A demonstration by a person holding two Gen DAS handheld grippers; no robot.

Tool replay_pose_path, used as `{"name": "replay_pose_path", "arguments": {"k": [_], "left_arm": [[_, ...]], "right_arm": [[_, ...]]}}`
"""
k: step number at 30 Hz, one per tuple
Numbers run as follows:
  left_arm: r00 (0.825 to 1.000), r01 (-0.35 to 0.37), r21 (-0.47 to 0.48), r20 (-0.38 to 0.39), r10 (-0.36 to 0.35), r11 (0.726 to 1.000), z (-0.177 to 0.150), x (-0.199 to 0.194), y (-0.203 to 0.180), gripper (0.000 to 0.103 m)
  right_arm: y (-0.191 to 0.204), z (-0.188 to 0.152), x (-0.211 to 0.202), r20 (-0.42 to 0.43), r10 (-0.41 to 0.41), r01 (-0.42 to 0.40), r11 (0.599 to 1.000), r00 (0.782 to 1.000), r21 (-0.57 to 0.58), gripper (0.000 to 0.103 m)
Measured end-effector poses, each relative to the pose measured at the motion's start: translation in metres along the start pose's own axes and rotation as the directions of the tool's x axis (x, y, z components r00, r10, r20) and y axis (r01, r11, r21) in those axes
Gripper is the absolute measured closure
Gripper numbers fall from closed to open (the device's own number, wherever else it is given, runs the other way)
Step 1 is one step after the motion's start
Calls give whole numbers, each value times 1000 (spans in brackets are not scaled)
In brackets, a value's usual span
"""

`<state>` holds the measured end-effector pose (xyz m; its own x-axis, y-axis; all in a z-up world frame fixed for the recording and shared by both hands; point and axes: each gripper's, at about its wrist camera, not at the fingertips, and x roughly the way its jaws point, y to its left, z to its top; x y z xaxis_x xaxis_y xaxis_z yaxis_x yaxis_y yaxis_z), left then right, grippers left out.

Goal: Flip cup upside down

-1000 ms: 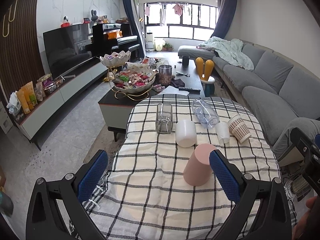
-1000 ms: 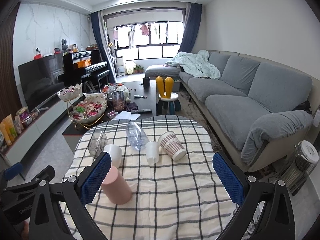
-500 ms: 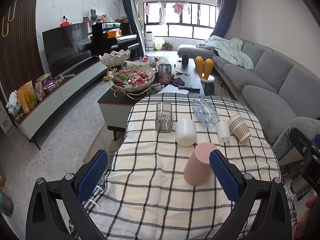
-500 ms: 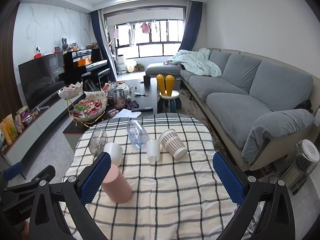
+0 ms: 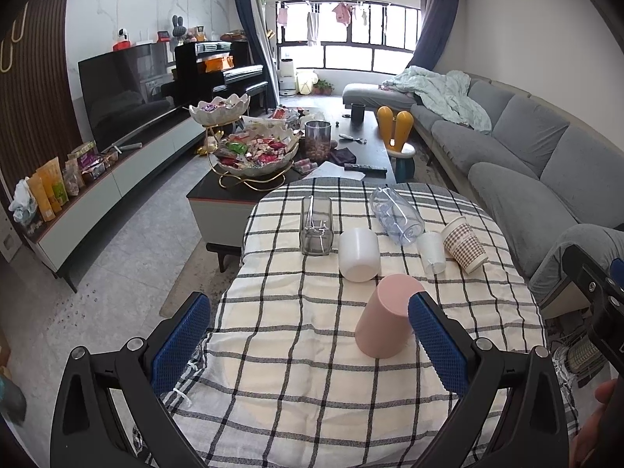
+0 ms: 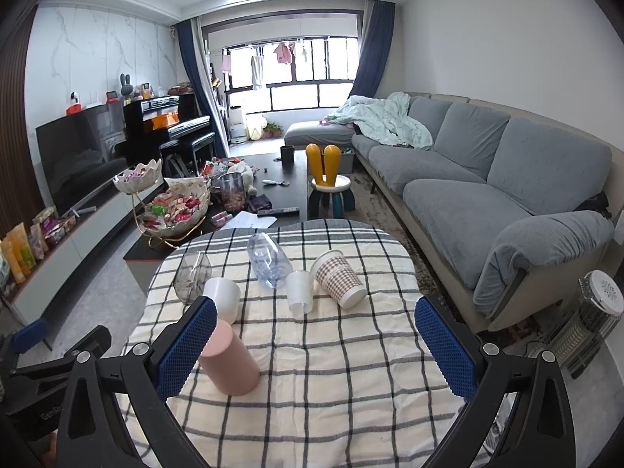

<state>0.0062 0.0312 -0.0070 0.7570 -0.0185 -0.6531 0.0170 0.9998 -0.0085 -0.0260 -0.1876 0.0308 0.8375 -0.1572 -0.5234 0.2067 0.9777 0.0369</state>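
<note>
A pink cup (image 5: 386, 318) stands upside down on the checked tablecloth (image 5: 296, 355), just inside the right finger of my open, empty left gripper (image 5: 308, 335). It also shows in the right wrist view (image 6: 232, 358), beside the left finger of my open, empty right gripper (image 6: 316, 345). Further back a white cup (image 5: 358, 249), a small translucent cup (image 5: 431, 252), a checked paper cup (image 5: 464, 242) and a clear plastic cup (image 5: 396, 214) lie on their sides. A square glass (image 5: 316, 224) stands upright.
The table edge drops off at the left to the floor. A dark coffee table (image 5: 249, 191) with snack bowls stands behind it. A grey sofa (image 6: 487, 195) runs along the right, a heater (image 6: 585, 327) beside it.
Both views have shifted very slightly; the cups keep their places and both grippers stay open.
</note>
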Motion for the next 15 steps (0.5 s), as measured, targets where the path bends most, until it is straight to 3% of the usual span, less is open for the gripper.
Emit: {"name": "replay_pose_path", "arguments": {"k": [15], "left_arm": [[1000,0,-4,-4,0,1000,-2,2,-1,0]], "right_arm": [[0,0,2,-5,1,-1,1000,1000,0,1]]}}
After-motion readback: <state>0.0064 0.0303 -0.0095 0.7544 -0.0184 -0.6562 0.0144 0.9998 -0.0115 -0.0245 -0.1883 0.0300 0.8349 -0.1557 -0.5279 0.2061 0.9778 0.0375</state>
